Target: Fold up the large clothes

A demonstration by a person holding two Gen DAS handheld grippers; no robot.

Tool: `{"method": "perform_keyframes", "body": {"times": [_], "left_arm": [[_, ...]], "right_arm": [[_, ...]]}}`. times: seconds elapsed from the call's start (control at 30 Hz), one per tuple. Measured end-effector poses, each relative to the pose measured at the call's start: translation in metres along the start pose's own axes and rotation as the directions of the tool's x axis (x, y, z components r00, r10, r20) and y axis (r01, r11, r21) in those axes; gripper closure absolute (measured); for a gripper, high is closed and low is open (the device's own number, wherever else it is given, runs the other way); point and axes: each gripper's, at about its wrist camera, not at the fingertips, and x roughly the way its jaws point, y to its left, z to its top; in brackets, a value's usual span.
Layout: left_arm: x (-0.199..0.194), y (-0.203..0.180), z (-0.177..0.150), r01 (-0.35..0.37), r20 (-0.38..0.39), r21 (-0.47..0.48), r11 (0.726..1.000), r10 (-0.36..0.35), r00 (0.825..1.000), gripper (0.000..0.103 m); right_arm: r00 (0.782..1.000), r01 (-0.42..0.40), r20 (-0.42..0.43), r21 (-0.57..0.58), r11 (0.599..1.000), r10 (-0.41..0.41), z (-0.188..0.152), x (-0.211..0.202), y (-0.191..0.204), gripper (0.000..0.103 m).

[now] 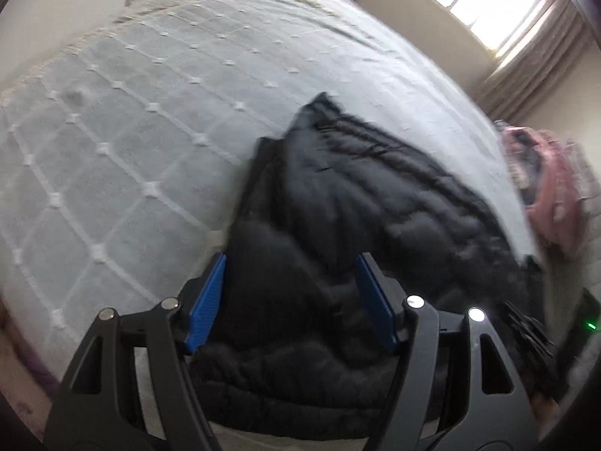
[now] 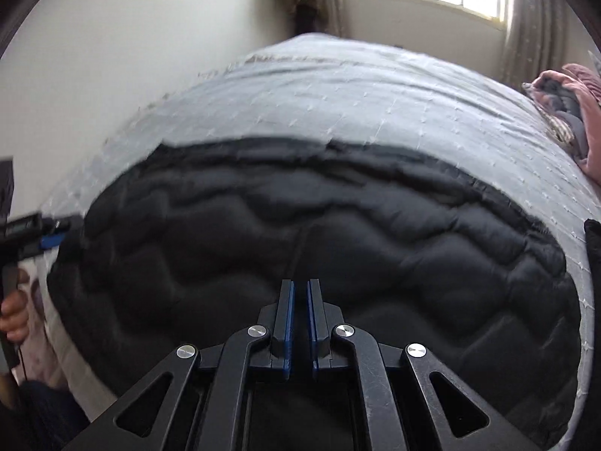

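Bed, grey quilted cover: bears one black padded jacket, spread flat across the near half, its lower part hanging over the near edge. Jacket, by judgement: soft, puffy, light for its bulk, slick-shelled and springy, so best taken at a hem, seam or sleeve edge where the filling thins. Left gripper: jaws spread either side of a raised fold, pads not pressing; right gripper: pressed nearly together above the jacket, nothing seen pinched.
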Motion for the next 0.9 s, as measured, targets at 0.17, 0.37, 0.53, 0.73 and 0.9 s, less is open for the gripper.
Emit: {"method": "perform_keyframes", "body": {"times": [0.17, 0.37, 0.53, 0.73, 0.9], "left_arm": [[-0.042, -0.034, -0.027, 0.043, 0.127, 0.169, 0.985, -0.065, 0.990, 0.034], [-0.022, -0.080, -0.077, -0.074, 0.080, 0.318, 0.945, 0.051, 0.995, 0.031], [0.017, -0.066, -0.072, -0.176, 0.020, 0.258, 0.950, 0.177, 0.984, 0.029], [0.003, -0.040, -0.062, -0.041, -0.025, 0.148, 0.988, 0.045, 0.999, 0.029], [-0.037, 0.008, -0.052, 0.127, 0.017, -0.039, 0.991, -0.126, 0.992, 0.028]], "right_arm": [[0.999, 0.008, -0.037, 0.055, 0.998, -0.006, -0.030, -0.023, -0.006, 0.095], [0.996, 0.050, -0.072, 0.098, 0.994, -0.043, -0.059, -0.026, -0.026, 0.095], [0.992, 0.044, -0.123, 0.155, 0.987, -0.025, -0.063, 0.003, -0.050, 0.096], [0.990, 0.053, -0.138, 0.146, 0.988, -0.033, -0.063, 0.001, -0.054, 0.095], [1.000, 0.028, -0.012, 0.116, 0.993, -0.027, -0.054, -0.026, -0.040, 0.092]]}}
